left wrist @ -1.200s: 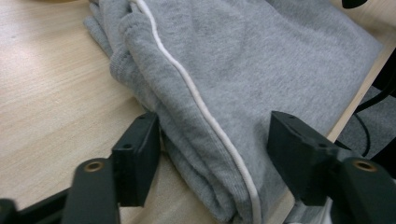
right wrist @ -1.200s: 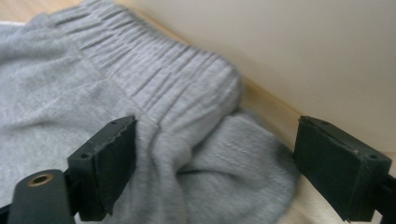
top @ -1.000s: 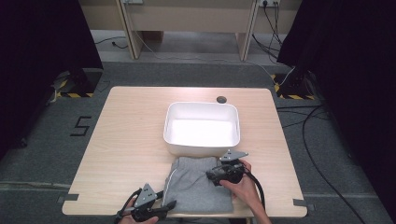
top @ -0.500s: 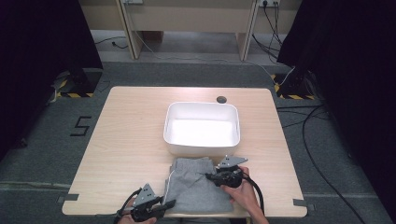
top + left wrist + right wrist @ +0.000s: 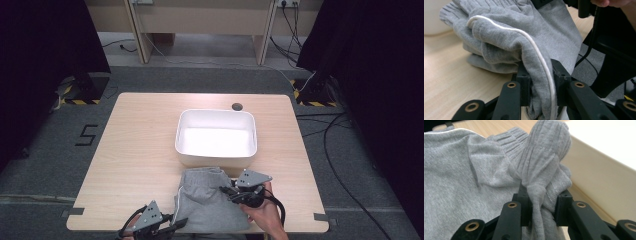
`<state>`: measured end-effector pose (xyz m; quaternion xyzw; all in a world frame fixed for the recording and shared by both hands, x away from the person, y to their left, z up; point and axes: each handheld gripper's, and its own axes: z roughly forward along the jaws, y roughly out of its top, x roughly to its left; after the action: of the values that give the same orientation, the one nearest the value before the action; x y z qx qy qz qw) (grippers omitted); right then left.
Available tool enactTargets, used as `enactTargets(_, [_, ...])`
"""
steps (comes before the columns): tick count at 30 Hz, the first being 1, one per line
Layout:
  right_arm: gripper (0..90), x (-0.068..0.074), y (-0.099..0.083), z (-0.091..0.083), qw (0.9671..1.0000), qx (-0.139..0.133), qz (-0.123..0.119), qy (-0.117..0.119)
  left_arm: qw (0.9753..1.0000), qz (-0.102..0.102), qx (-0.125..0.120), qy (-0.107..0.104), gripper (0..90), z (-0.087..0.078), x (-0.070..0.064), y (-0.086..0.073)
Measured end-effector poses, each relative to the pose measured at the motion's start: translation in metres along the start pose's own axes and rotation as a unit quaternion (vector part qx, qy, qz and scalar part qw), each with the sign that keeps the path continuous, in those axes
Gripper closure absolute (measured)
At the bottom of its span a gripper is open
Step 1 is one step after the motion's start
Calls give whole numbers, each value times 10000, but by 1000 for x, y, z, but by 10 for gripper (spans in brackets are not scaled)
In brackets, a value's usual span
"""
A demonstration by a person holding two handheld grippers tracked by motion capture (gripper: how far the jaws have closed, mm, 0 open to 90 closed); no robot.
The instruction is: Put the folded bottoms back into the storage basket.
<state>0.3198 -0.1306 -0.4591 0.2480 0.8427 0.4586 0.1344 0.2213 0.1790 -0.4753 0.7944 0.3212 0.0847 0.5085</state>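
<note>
Between tongs, grey garment (image 5: pixel 210 200) lengthwise front-to-back.

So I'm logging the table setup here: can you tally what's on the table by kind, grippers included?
Grey garment: 1
White tub: 1
Grippers: 2, the left gripper and the right gripper, each shut on the garment
Small dark round thing beyond the tub: 1
Total: 5
</note>
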Motion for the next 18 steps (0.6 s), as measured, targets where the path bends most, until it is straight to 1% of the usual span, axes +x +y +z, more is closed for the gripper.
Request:
enactTargets(3, [725,1,8,-9,9999,-103,-29,45,10000,72,-43,0,715,-8,-3,9])
enactTargets(6, [724,0,17,-16,9997,-220,-50,95,9999,141,-88,36,714,-13,-5,16])
enactTargets(8, [724,0,24,-20,9996,-250,-97,70,9997,196,-131,73,714,-15,-6,23])
enactTargets(12, [724,-3,39,-27,9993,-304,-207,34,9995,203,-250,70,713,-20,-3,35])
enactTargets(13, [724,-3,43,-29,9993,-310,-195,29,9993,221,-276,82,713,-22,-1,40])
enactTargets(18, [724,-13,70,-38,9986,-398,-339,-54,9987,321,-382,102,713,-26,6,64])
